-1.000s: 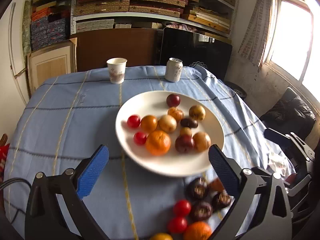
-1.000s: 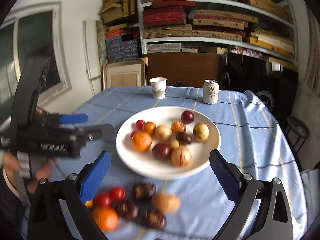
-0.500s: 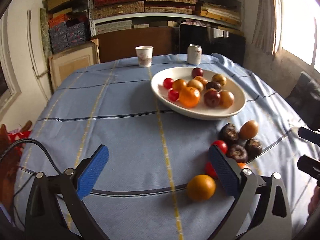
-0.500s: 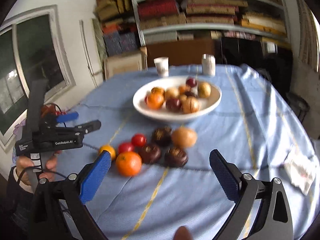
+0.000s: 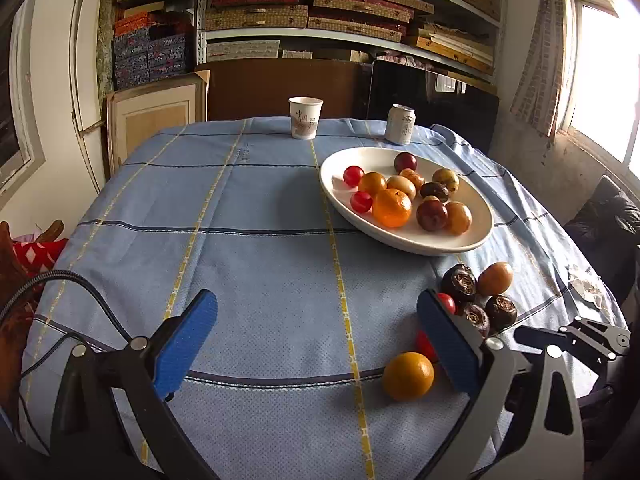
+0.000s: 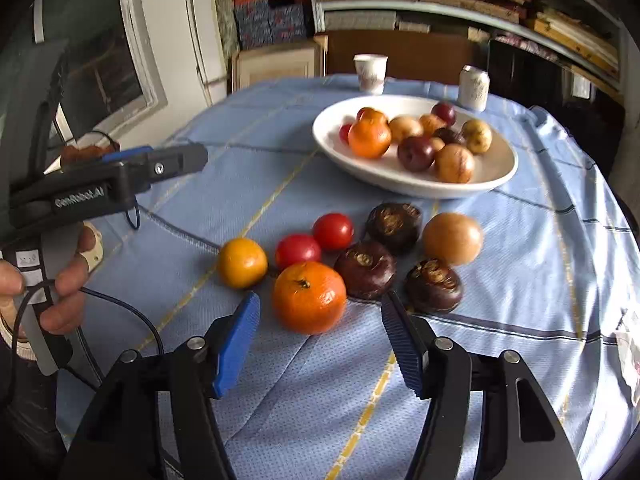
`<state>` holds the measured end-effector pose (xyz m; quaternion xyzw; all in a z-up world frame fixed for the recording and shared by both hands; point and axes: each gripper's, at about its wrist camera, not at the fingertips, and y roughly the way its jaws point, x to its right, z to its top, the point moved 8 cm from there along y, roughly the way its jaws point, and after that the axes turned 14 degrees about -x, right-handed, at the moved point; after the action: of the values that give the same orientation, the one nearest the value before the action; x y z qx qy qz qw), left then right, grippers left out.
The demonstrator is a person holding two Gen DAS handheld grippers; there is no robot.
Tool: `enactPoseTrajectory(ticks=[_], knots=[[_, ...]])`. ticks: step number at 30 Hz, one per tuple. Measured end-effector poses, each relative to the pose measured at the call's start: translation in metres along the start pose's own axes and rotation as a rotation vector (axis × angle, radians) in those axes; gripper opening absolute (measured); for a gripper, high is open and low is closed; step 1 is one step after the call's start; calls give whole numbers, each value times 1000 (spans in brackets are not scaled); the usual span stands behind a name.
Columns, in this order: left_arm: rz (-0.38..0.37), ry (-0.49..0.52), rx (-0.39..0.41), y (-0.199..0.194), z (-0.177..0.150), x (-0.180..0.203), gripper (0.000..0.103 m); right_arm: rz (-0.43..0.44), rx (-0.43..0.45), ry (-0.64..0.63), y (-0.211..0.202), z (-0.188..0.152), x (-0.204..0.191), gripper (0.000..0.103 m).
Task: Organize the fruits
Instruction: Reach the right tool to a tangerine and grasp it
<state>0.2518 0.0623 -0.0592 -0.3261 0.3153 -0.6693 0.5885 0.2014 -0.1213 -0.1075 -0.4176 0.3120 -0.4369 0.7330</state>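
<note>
The white plate [image 6: 416, 184] holds a mandarin, red tomatoes, plums and tan fruits; before it, loose on the blue cloth [image 5: 260, 280], lie a big orange [image 6: 309, 297], a small one, two tomatoes, three dark fruits and a tan one. The right gripper [image 6: 320, 344], jaws just narrowed and still clear, frames the big orange; the left gripper [image 5: 316, 340], marked GenRobot.AI, gapes empty; a printed paper cup [image 5: 305, 117] and a can [image 5: 400, 124] stand beyond

red tomato [image 5: 425, 345] half hidden behind gripper finger, cup print [image 6: 370, 75] unreadable
</note>
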Motion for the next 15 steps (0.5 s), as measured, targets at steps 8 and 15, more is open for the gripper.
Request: enactPoseTrajectory(ticks=[8,15], knots=[[5,-7,-14,7,2,-1,98,19,-50,-27,13,4,-12,64],[6,-27,-18,9,2,-8,98,18,-92,13,23,5,-6,44]])
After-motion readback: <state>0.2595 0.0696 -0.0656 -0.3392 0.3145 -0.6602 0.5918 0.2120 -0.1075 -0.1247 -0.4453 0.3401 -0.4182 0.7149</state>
